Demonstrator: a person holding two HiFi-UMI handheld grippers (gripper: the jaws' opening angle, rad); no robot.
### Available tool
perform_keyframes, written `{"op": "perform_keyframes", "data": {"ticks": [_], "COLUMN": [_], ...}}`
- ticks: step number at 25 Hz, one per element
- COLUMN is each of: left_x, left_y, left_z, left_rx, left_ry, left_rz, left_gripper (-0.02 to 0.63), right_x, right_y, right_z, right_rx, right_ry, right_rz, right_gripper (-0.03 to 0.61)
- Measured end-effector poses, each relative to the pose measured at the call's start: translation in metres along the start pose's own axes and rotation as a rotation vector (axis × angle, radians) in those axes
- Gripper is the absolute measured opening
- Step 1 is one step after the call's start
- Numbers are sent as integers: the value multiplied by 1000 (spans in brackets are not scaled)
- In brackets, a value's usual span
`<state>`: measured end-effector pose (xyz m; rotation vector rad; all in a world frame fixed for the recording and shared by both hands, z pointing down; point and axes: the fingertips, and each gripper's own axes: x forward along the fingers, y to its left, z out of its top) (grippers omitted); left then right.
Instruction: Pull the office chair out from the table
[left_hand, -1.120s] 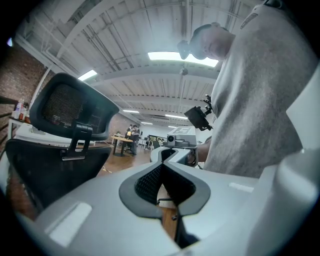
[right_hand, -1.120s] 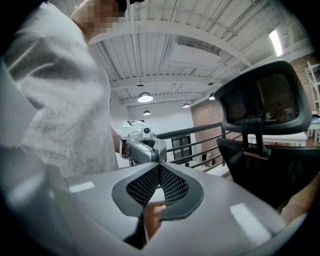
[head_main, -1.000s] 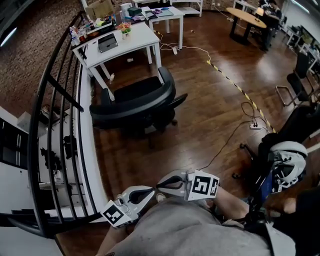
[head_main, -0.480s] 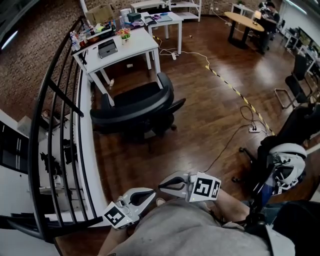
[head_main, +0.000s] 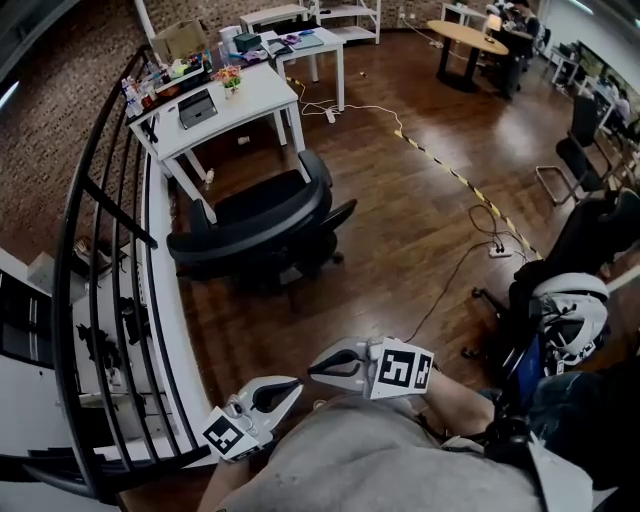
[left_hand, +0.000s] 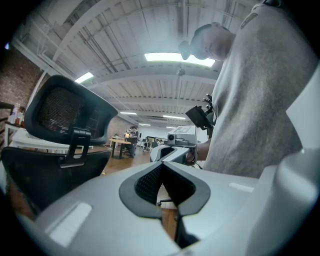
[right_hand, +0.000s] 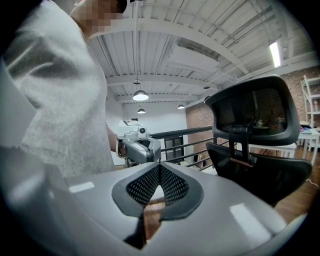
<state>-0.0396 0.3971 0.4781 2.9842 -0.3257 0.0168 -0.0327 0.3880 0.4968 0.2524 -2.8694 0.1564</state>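
The left gripper (head_main: 297, 383) and right gripper (head_main: 313, 367) are held low, tips facing each other, each with fingers pressed together on nothing. Well beyond them stands the black mesh-backed office chair (head_main: 250, 225), its backrest lying crosswise, its seat at the white table (head_main: 255, 90). The left gripper seems slightly nearer.

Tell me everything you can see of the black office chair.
The office chair is black, with a wide curved backrest, a mesh headrest on a bracket, armrests and dark base legs on the wood floor. It stands upright just in front of the white table, seat toward the table and back toward the person. The left gripper and right gripper are well short of it.
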Motion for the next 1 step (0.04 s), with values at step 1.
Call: {"op": "perform_keyframes", "data": {"ticks": [1], "left_x": [0], "left_y": [1], "left_z": [-1], "left_rx": [2], "left_ry": [3], "left_rz": [1], "left_gripper": [-8], "right_x": [0], "right_y": [-1], "right_z": [1], "right_rx": [-3], "right_ry": [2], "right_rz": [1], "right_gripper": [5]}}
